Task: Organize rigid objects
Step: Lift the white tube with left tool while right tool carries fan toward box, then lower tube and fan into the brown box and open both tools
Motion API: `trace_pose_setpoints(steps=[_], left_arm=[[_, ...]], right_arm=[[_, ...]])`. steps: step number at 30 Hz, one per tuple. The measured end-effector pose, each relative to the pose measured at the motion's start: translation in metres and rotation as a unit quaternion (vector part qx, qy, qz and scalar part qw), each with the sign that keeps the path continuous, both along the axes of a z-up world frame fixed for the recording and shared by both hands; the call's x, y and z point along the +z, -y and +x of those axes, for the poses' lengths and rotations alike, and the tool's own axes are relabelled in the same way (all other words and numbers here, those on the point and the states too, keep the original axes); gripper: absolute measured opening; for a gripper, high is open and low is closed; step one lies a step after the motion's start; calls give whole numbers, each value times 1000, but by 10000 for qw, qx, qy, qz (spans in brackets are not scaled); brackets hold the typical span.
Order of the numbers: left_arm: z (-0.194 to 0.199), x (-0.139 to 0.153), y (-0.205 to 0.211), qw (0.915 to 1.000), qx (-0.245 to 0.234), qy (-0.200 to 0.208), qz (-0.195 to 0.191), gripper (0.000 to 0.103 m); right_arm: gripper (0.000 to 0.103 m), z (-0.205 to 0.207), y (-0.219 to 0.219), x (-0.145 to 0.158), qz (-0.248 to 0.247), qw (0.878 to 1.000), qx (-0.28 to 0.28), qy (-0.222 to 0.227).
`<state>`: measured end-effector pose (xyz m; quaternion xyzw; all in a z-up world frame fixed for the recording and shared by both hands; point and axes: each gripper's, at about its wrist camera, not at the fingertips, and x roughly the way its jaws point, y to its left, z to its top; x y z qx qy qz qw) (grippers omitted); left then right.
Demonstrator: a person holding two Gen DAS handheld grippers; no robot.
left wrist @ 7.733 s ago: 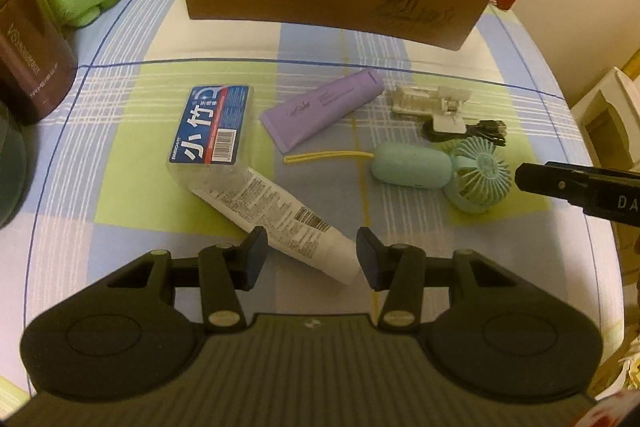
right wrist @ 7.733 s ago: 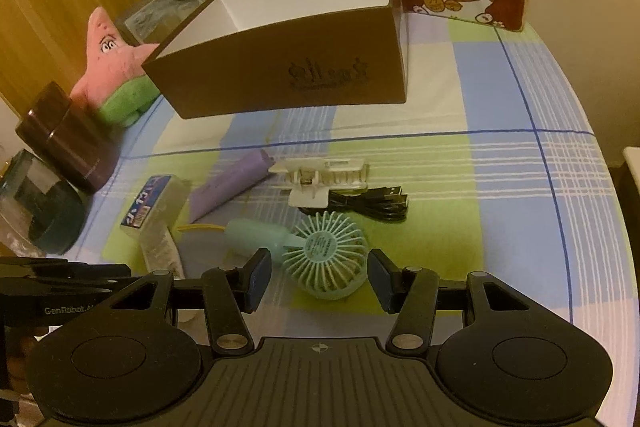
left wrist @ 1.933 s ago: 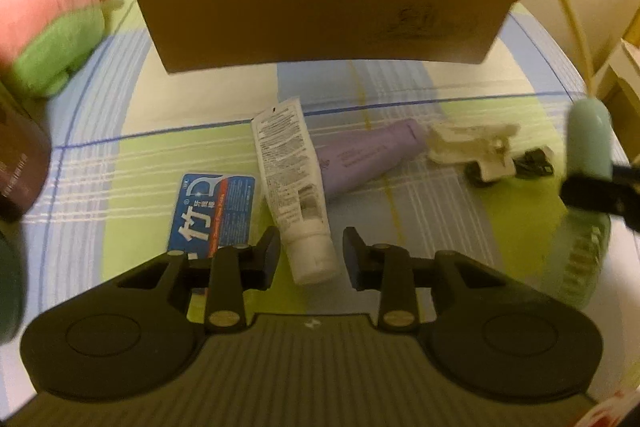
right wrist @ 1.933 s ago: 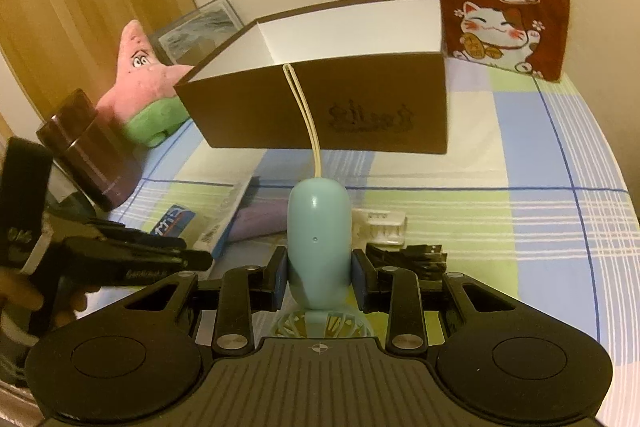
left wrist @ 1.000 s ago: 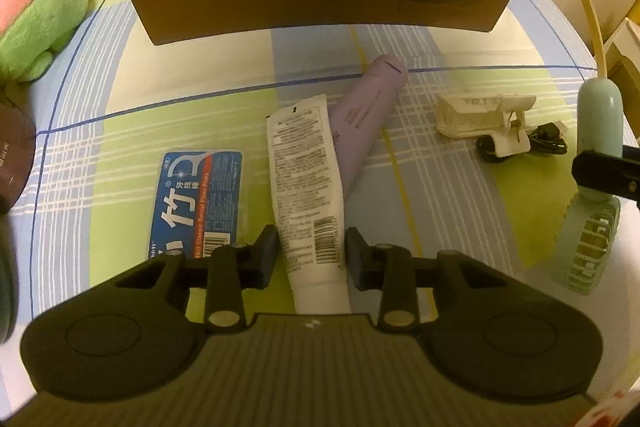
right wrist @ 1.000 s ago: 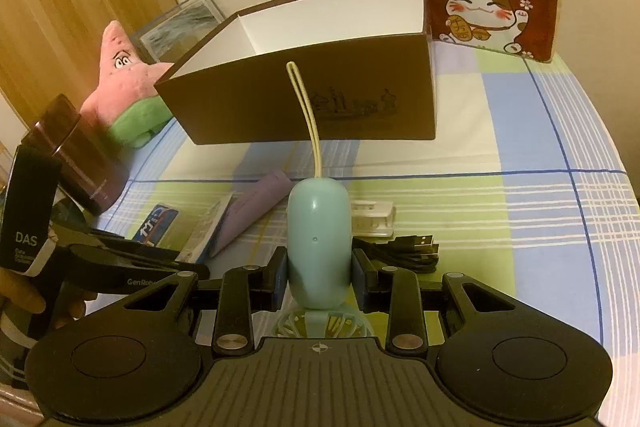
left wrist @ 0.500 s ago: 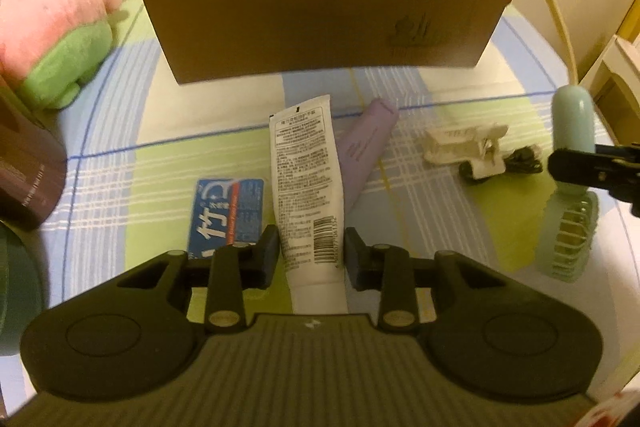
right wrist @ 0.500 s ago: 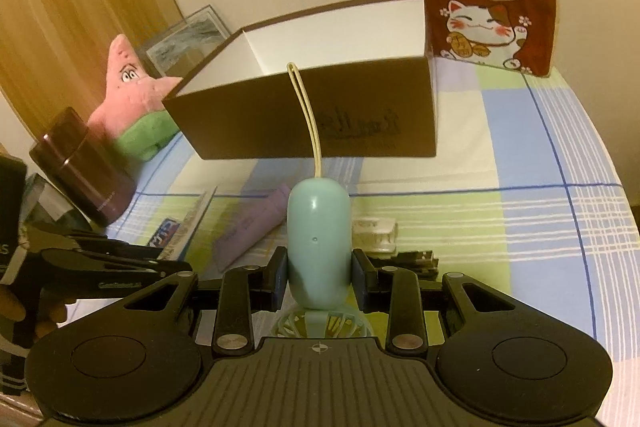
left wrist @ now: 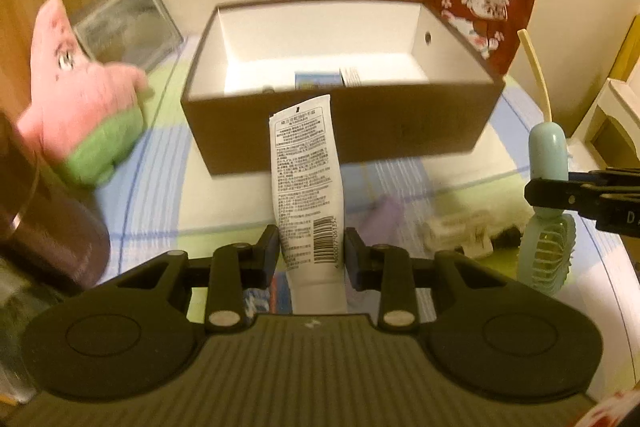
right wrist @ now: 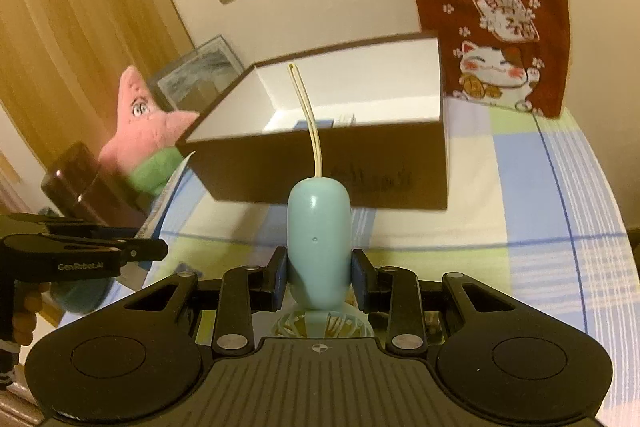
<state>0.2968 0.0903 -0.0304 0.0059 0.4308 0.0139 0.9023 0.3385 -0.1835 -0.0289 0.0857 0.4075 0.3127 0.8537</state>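
Observation:
My left gripper (left wrist: pixel 311 251) is shut on a white tube (left wrist: pixel 306 167) and holds it up in the air, its flat end pointing at the brown box (left wrist: pixel 340 125). My right gripper (right wrist: pixel 319 273) is shut on the handle of a mint hand fan (right wrist: pixel 319 239), held upright with its yellow strap (right wrist: pixel 306 115) standing up; the fan also shows in the left wrist view (left wrist: pixel 547 211). The box has a white inside with a few small items at its bottom. A purple tube (left wrist: pixel 386 213), a white clip (left wrist: pixel 456 233) and a black cable lie blurred on the checked cloth.
A pink star plush (left wrist: pixel 76 99) sits left of the box, with a dark brown jar (left wrist: pixel 44 227) nearer me. A framed picture (left wrist: pixel 124 23) and a red cat cushion (right wrist: pixel 496 39) lean on the wall behind. A blue packet lies under my left gripper.
Both grippers have risen and tilted up, so the box's inside now shows. The white tube and the fan have come up with them, nearer the box.

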Motion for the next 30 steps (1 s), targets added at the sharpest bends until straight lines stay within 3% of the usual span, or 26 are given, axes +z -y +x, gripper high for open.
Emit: trace_pose_setpoints(steps=[18, 30], left_arm=[[120, 49, -22, 9967, -77, 603, 530, 31], [190, 25, -40, 9969, -1, 358, 706, 31]], right_arm=[[33, 116, -26, 57, 283, 9965, -254, 747], [33, 175, -44, 38, -85, 9960, -500, 733]])
